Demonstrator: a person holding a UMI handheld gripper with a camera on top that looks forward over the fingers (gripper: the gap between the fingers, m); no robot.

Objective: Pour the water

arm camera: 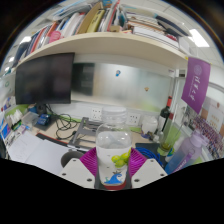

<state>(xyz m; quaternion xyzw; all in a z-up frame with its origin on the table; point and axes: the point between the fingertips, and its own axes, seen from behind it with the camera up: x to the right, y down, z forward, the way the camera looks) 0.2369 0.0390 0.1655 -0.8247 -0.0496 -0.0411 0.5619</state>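
Fingers: my gripper is closed on the bottle, a purple pad pressed to each side of it.
Bottle: a clear plastic bottle stands upright between my fingers, seen from close up; it fills the gap between the pads.
Bottle contents: it looks see-through, with a yellow-green patch showing low on its body; I cannot tell the water level.
Bottle label: a small pale label sits on the upper body; the print is too small to read.
Surface: a white surface runs beyond my fingers, crowded with small things and cables.
Monitor: a dark monitor stands on the far side of the surface, to my left beyond the bottle.
Shelf: a shelf runs above the monitor, loaded with books and papers.
Poster: a purple poster hangs to my right, beyond the bottle.
Wall: a pale wall lies behind the bottle, between monitor and poster.
Other items: what stands just beside the bottle on the right is too blurred to name.
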